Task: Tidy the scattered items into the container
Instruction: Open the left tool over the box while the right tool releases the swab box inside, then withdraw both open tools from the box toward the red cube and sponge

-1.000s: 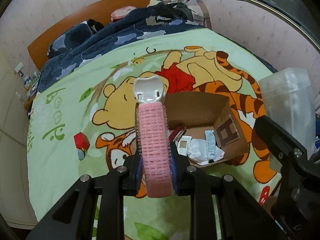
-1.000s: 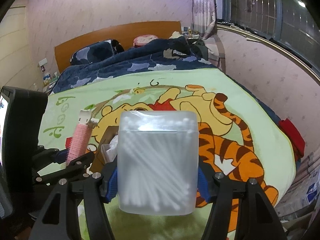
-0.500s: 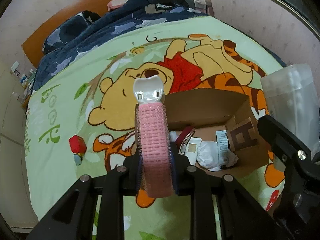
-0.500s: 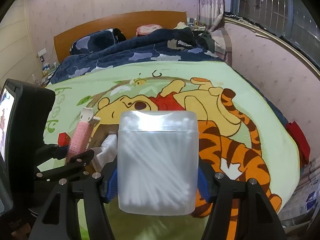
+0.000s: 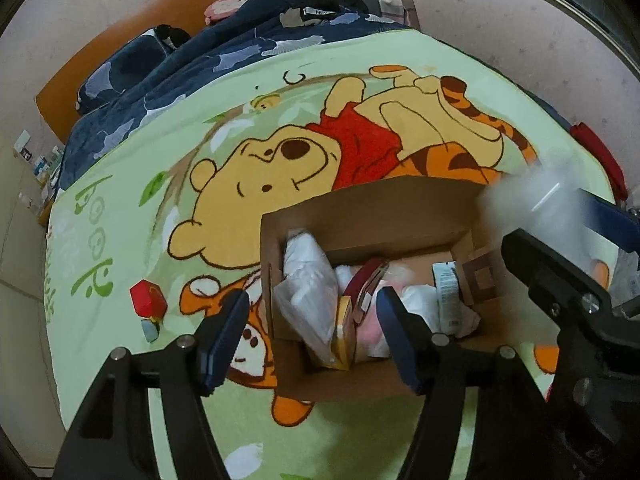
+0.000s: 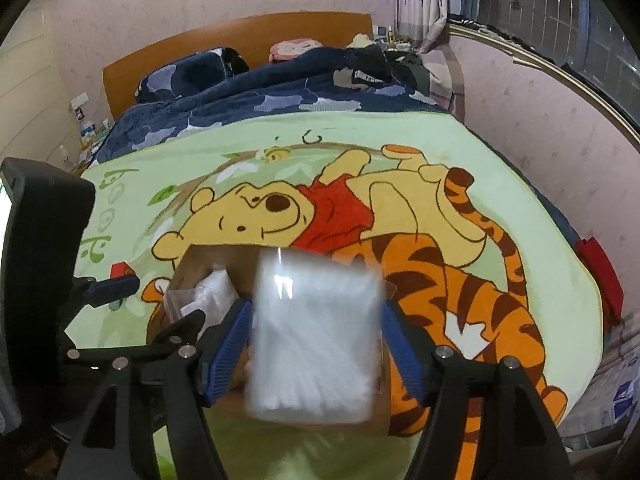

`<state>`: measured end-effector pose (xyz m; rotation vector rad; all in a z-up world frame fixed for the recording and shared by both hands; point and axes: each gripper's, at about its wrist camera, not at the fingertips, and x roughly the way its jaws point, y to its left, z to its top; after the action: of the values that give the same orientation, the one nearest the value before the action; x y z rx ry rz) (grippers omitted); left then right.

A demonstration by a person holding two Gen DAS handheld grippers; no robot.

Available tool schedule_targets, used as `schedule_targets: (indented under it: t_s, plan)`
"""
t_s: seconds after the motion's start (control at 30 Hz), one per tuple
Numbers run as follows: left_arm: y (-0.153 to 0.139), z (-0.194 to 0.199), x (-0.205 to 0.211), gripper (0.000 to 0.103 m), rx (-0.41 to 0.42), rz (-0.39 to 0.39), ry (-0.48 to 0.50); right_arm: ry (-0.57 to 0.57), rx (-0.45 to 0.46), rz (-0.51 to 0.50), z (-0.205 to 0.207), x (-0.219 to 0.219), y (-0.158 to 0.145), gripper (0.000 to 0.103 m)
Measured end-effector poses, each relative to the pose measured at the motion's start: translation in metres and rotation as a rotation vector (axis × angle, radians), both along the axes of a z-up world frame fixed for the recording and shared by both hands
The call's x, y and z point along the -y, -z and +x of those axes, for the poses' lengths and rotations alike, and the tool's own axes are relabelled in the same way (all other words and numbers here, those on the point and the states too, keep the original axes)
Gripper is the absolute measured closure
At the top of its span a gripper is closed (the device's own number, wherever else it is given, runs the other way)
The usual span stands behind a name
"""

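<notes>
An open cardboard box [image 5: 372, 212] lies on the cartoon blanket and holds bagged and boxed items, with the pink hair roller [image 5: 370, 330] lying among them. My left gripper [image 5: 310, 338] is open and empty just above the box's near side. My right gripper [image 6: 316, 346] is open. The clear box of cotton swabs [image 6: 316, 334] sits blurred between its spread fingers, above the cardboard box [image 6: 208, 264]; it shows blurred at the right of the left wrist view [image 5: 532, 196].
A small red box [image 5: 147, 298] and a small pale item [image 5: 151, 328] lie on the blanket [image 5: 160, 168] left of the cardboard box. A dark blue quilt [image 6: 256, 100] and wooden headboard [image 6: 240, 36] lie at the far end. A wall [image 6: 540, 128] runs along the right.
My left gripper opened and the pink roller dropped into the box. My right gripper opened and the cotton swab box is blurred and lower between its fingers. Both grippers moved closer over the box.
</notes>
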<state>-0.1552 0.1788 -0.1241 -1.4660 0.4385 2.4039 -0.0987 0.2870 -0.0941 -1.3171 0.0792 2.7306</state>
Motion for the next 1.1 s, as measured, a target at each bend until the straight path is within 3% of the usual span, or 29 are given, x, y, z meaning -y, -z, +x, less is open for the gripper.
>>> schedule_targets:
  t_s: [0.53,1.1]
  plan:
    - [-0.026,0.017,0.001,0.036,-0.047,0.006,-0.008,0.007,-0.058,-0.004,0.021,0.003,-0.027,0.035]
    - [-0.050,0.065,0.010,0.036,-0.065,0.023,-0.008,0.006,-0.070,-0.016,0.064,0.012,-0.049,0.034]
